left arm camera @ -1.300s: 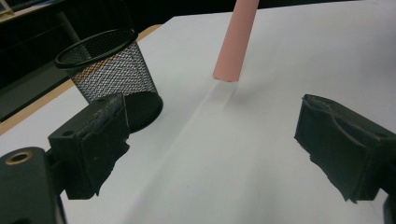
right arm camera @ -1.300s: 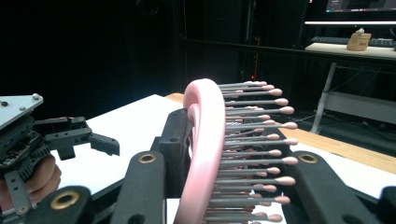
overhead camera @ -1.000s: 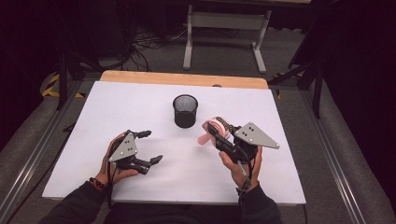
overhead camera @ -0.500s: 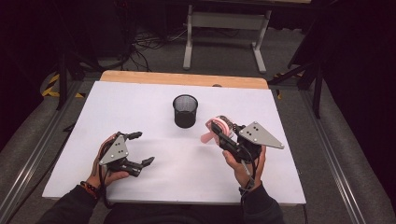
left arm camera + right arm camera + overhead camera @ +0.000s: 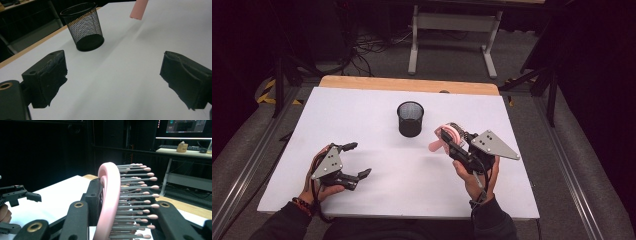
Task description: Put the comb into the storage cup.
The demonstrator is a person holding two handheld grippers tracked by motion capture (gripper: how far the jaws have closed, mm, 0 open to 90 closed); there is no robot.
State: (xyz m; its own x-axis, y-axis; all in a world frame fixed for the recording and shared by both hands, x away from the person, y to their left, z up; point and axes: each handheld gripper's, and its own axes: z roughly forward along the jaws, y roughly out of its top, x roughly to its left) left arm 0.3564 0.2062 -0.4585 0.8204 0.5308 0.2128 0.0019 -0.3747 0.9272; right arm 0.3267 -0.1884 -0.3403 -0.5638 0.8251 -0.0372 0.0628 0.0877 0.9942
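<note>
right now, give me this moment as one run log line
right tool: shut on pink hairbrush, held above table | left tool: open, empty | mesh cup: upright on white table, apart from both

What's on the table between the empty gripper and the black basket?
Nothing. In the high view, only bare white table lies between the left gripper and the black mesh basket.

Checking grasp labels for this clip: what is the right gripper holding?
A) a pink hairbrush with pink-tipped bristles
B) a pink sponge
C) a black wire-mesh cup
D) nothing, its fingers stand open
A: the right gripper has its fingers closed on the pink hairbrush with pink-tipped bristles, lifted off the table beside the black wire-mesh cup.
</note>
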